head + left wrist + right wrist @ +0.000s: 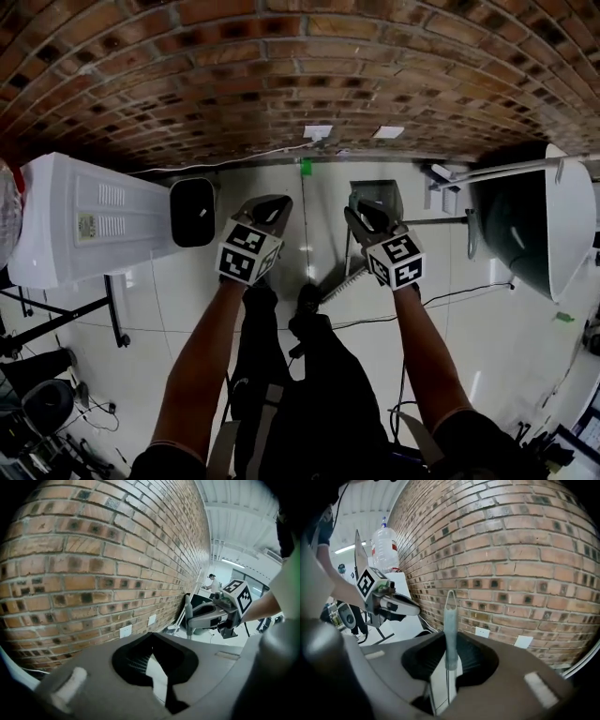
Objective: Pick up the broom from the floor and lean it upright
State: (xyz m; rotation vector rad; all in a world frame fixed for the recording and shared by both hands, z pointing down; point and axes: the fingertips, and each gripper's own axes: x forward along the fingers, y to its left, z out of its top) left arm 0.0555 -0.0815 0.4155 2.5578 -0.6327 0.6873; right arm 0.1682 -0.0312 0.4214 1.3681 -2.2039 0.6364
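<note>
The broom's pale green handle (pixel 450 620) stands upright between the jaws of my right gripper (pixel 451 641), which is shut on it. The handle's tip rises in front of the brick wall (pixel 520 559). In the head view, the right gripper (pixel 359 210) is raised at chest height, and the broom's thin shaft (pixel 339 281) slants down from it toward the person's feet. The broom's head is hidden. My left gripper (pixel 271 202) is raised beside it to the left, apart from the broom. Its jaws (pixel 150 637) look shut with nothing between them.
The brick wall (pixel 281 75) with white sockets (pixel 317 131) is straight ahead. A white cabinet (pixel 94 220) and a black bin (pixel 193 212) stand at the left. A grey dustpan (pixel 377 195) leans by the wall, and a large dark drum (pixel 525 225) is at the right. Cables (pixel 450 295) cross the floor.
</note>
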